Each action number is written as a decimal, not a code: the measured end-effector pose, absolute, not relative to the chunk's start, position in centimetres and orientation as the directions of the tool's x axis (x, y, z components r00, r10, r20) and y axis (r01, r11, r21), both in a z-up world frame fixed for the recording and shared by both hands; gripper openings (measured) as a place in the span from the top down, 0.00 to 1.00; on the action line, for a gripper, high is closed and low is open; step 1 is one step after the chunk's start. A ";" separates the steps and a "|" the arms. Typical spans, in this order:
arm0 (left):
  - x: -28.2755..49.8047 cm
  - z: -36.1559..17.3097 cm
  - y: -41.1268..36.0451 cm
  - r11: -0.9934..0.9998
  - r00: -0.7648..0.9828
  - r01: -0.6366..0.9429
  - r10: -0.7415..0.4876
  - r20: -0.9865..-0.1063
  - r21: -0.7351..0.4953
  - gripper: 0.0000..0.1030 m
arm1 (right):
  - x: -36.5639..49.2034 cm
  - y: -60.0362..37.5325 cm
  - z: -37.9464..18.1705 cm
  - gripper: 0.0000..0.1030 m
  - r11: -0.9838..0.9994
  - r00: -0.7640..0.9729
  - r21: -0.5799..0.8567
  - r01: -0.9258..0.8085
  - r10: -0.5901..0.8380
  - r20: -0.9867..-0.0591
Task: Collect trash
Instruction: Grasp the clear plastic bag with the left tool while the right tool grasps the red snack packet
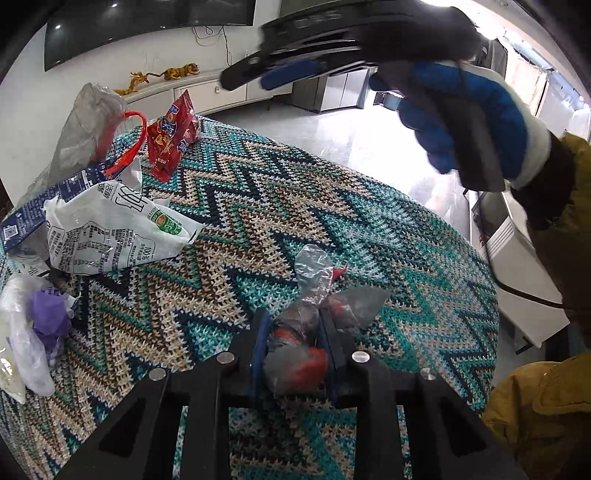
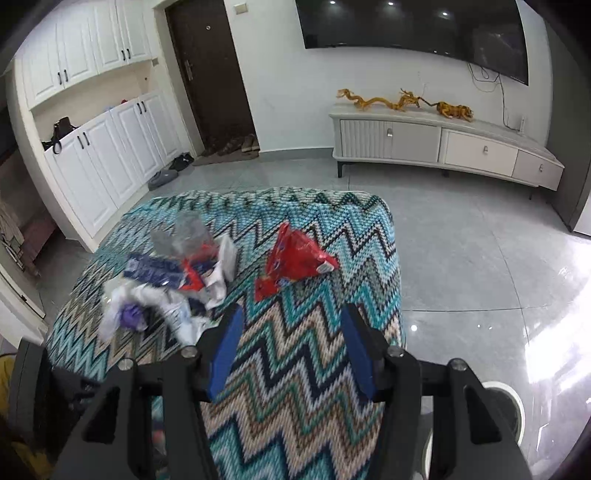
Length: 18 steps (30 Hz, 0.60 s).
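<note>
My left gripper (image 1: pixel 295 328) is shut on a crumpled clear plastic wrapper with red print (image 1: pixel 314 295), held just above the zigzag-knit tablecloth (image 1: pixel 332 206). A red snack bag (image 1: pixel 171 138) stands at the far left; it also shows in the right wrist view (image 2: pixel 291 258). A white printed bag (image 1: pixel 110 229), a dark blue packet (image 1: pixel 40 206) and purple-and-clear plastic (image 1: pixel 37 325) lie at the left. My right gripper (image 2: pixel 291 350) is open and empty above the table, and shows blurred overhead in the left wrist view (image 1: pixel 280 70). The trash pile (image 2: pixel 173 284) lies ahead to its left.
A white TV cabinet (image 2: pixel 443 144) and a wall TV (image 2: pixel 406 29) stand beyond the table. White cupboards (image 2: pixel 96 155) and a dark door (image 2: pixel 210 74) are at the left. A round white-rimmed bin (image 2: pixel 513 406) sits on the floor at the lower right.
</note>
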<state>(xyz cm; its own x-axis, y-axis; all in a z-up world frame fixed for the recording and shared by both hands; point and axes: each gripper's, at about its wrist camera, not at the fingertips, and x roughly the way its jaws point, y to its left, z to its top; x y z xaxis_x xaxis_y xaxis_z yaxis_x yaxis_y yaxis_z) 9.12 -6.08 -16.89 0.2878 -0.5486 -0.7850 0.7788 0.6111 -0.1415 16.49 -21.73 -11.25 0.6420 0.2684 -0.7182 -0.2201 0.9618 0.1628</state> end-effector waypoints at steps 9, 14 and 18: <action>9.9 -16.2 -4.3 0.621 0.276 0.747 -0.614 -0.739 -0.237 0.82 | 23.7 -19.7 -13.8 0.49 0.959 0.611 0.166 -0.228 0.274 -0.743; 9.6 -15.0 -3.3 0.637 0.299 0.725 -0.634 -0.713 -0.262 0.83 | 25.4 -19.2 -15.9 0.54 0.961 0.576 0.180 -0.210 0.270 -0.771; 9.3 -14.1 -2.4 0.659 0.332 0.705 -0.633 -0.700 -0.261 0.83 | 24.8 -19.2 -16.7 0.84 0.957 0.558 0.197 -0.212 0.284 -0.780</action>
